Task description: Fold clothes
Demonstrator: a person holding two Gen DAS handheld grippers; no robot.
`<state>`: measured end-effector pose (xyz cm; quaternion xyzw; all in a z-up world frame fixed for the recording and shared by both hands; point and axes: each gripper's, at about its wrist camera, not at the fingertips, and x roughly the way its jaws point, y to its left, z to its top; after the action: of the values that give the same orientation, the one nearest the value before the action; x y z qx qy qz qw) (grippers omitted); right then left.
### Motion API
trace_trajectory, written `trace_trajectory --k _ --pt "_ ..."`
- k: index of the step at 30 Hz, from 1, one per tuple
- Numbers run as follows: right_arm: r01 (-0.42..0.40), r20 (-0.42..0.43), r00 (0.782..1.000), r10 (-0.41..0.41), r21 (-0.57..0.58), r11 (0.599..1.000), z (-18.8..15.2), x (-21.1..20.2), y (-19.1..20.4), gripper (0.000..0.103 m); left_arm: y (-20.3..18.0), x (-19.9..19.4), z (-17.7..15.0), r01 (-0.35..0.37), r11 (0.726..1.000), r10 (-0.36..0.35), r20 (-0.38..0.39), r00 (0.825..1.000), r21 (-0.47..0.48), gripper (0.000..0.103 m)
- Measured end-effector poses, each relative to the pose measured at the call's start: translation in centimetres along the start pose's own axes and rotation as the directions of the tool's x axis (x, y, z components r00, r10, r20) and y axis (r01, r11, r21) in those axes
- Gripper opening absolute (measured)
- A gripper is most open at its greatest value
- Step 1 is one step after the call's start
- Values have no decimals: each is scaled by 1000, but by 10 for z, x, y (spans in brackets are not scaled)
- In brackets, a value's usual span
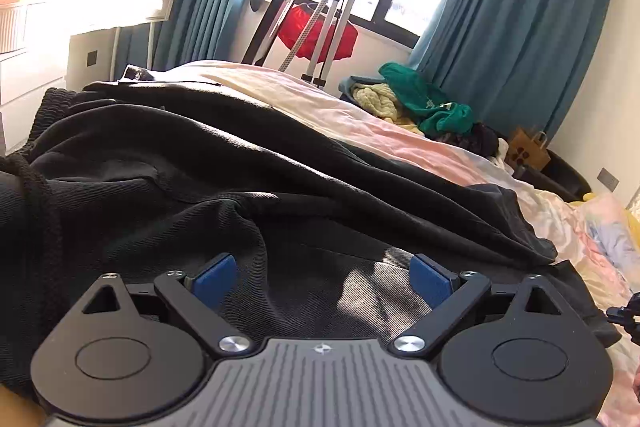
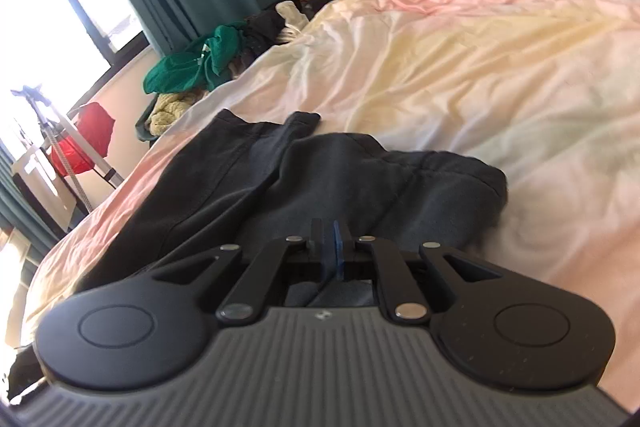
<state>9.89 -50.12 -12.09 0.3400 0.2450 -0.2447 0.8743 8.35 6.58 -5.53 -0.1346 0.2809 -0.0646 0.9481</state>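
So the thing being folded is a pair of black pants [image 1: 224, 163], spread across a pastel duvet [image 2: 460, 67] on the bed. The ribbed waistband and its drawcord [image 1: 36, 195] sit at the left of the left wrist view, and the leg ends [image 2: 280, 127] trail toward the far edge in the right wrist view.

Left gripper [image 1: 320, 283] hangs just over the fabric with its blue pads [image 1: 214, 279] spread wide and nothing between them. Right gripper [image 2: 329, 247] has its pads pressed nearly together. Whether there's a thin fold of cloth pinched in there, I honestly can't tell; the fabric sits right under the tips but I don't see it clearly between them.

My guess at the step: getting the legs stacked and flat before folding lengthwise. Tips for doing it well:

1. Grab near a seam or hem, not mid-panel, so only the layer you want comes up.
2. Keep both grippers low and pull outward to kill the big ridges running across the middle.
3. That right leg end is bunched up; flatten it first or the fold comes out lumpy.

The duvet is soft and wrinkly, so it might drag along with the pants. There's also a pile of other clothes [image 2: 188, 67] off the far side of the bed.
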Motion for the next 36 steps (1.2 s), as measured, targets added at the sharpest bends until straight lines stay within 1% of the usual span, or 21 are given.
trace_trajectory --k 1,4,5,6,7,8,9,11,14,16,17,18,20,23,24,26,27,29,30,35,36 --pt "12 -19 1000 -11 35 999 -2 -3 -6 9 -2 -6 1 -14 1000 14 6 1000 15 95" --pt "-10 -61 998 15 92 996 -4 -9 -18 10 0 -29 4 -36 999 35 36 999 41 97" --pt "-9 -64 998 15 89 996 -4 -10 -19 14 3 -36 4 -41 998 39 38 998 46 98" --pt "-8 -65 998 13 77 997 -4 -11 -20 25 6 -44 5 -48 997 46 38 998 54 98" --pt "-7 -66 998 12 65 998 -5 -11 -20 32 10 -51 6 -63 996 61 35 998 63 98" --pt "-8 -67 998 12 57 998 -5 -12 -21 45 15 -57 7 -81 994 80 25 997 70 98" --pt "-18 -67 997 23 67 998 -5 -12 -23 51 20 -64 9 -95 993 94 13 995 76 98" --pt "-24 -61 998 29 77 997 -4 -13 -26 55 31 -77 15 -116 990 116 2 993 85 98" --pt "17 -10 1000 -17 64 998 -3 -18 -26 55 49 -94 28 -149 981 150 3 989 124 100" --pt "90 57 994 -93 53 994 -2 -24 -26 58 62 -101 35 -171 976 171 11 985 133 102" --pt "118 75 990 -122 59 991 0 -25 -29 62 69 -105 37 -181 974 181 15 983 137 102" --pt "140 88 985 -146 68 988 1 -25 -31 63 78 -107 39 -187 974 187 17 982 130 103" --pt "141 64 987 -149 121 983 1 -19 -40 63 92 -108 37 -201 973 200 22 980 114 103" --pt "137 -28 991 -134 215 967 -2 -3 -55 63 117 -107 23 -213 977 213 35 977 16 103" --pt "124 -52 992 -115 246 961 -4 2 -59 63 124 -107 17 -209 978 210 32 977 -27 103" --pt "77 -86 995 -52 323 943 -9 11 -65 63 133 -104 15 -186 981 186 -18 982 -60 101" --pt "47 -95 995 -12 365 930 -11 16 -68 63 135 -107 15 -184 981 184 -2 983 -63 101" --pt "-13 -101 993 63 436 900 -15 25 -72 63 138 -113 16 -184 980 186 15 983 -80 103" --pt "-25 -100 992 78 453 891 -16 29 -72 63 139 -115 16 -181 979 184 17 983 -95 103" --pt "-35 -74 994 78 464 885 -15 43 -69 61 146 -122 17 -171 977 177 34 984 -129 103" --pt "-37 -69 995 77 462 886 -15 45 -68 56 149 -124 18 -171 975 179 42 983 -143 103"
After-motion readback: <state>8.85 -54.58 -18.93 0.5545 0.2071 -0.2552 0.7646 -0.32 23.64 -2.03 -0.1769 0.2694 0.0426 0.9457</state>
